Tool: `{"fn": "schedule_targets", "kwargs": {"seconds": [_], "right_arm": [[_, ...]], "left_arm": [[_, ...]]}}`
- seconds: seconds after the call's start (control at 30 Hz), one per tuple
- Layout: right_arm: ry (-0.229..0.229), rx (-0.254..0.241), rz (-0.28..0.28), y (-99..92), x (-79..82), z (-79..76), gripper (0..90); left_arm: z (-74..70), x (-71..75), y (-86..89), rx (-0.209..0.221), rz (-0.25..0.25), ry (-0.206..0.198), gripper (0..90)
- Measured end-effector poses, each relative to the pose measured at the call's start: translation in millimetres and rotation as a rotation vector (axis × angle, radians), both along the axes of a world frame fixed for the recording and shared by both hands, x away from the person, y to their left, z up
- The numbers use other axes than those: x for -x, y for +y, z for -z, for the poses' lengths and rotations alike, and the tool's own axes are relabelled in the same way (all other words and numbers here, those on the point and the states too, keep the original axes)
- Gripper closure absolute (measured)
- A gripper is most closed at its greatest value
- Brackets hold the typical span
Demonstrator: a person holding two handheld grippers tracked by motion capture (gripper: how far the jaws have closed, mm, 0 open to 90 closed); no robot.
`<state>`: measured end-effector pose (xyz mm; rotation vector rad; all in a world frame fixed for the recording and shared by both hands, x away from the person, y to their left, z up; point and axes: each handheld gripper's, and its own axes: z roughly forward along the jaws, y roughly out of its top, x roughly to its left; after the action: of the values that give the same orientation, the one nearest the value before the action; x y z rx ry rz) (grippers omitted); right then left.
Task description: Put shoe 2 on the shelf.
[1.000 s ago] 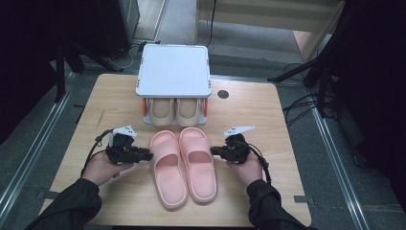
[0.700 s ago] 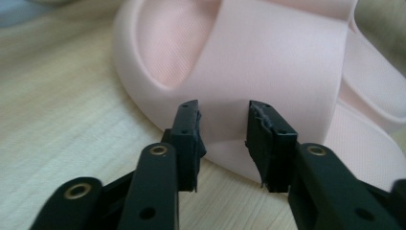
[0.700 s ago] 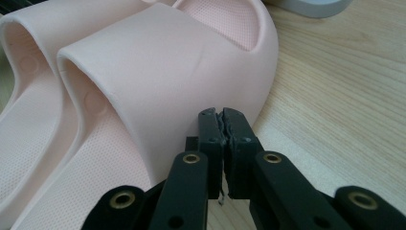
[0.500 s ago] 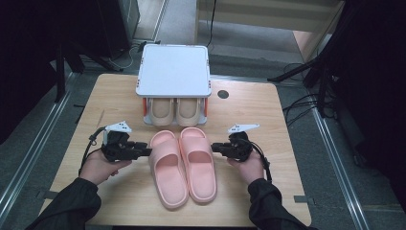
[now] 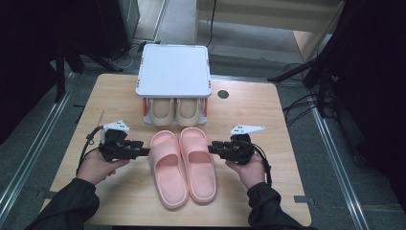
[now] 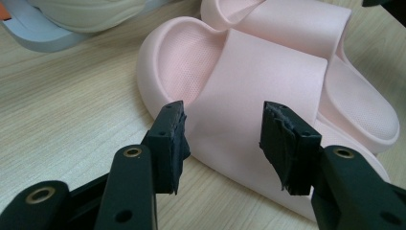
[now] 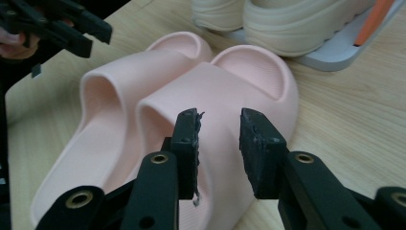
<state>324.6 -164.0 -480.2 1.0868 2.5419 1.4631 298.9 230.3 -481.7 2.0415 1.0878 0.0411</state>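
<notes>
Wooden table (image 5: 249, 103) has the pink slippers (image 5: 183, 165) parked mid-front edge, left gripper (image 5: 142, 151) and right gripper (image 5: 214, 148) flanking them, jaws just opening, gripping nothing, probably freshly let go.

Even overhead light, dark blurry surroundings

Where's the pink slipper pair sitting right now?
In the high view, the pink slippers lie side by side mid-table between the left gripper and right gripper, just before the shoe rack.
</notes>
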Motion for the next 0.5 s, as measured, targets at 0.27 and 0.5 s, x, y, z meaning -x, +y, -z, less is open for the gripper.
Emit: {"fn": "schedule_targets", "kwargs": {"seconds": [0.27, 0.5], "right_arm": [[-0.035, -0.018, -0.018, 10.8, 25.0, -10.1, 69.0], [-0.032, -0.024, -0.030, 21.9, 43.1, -6.0, 65.6]], "left_arm": [[-1.1, 0.6, 1.4, 0.009, 0.001, 0.008, 49.7], [-1.9, 0.4, 1.4, 0.006, 0.016, 0.005, 49.6]]}}
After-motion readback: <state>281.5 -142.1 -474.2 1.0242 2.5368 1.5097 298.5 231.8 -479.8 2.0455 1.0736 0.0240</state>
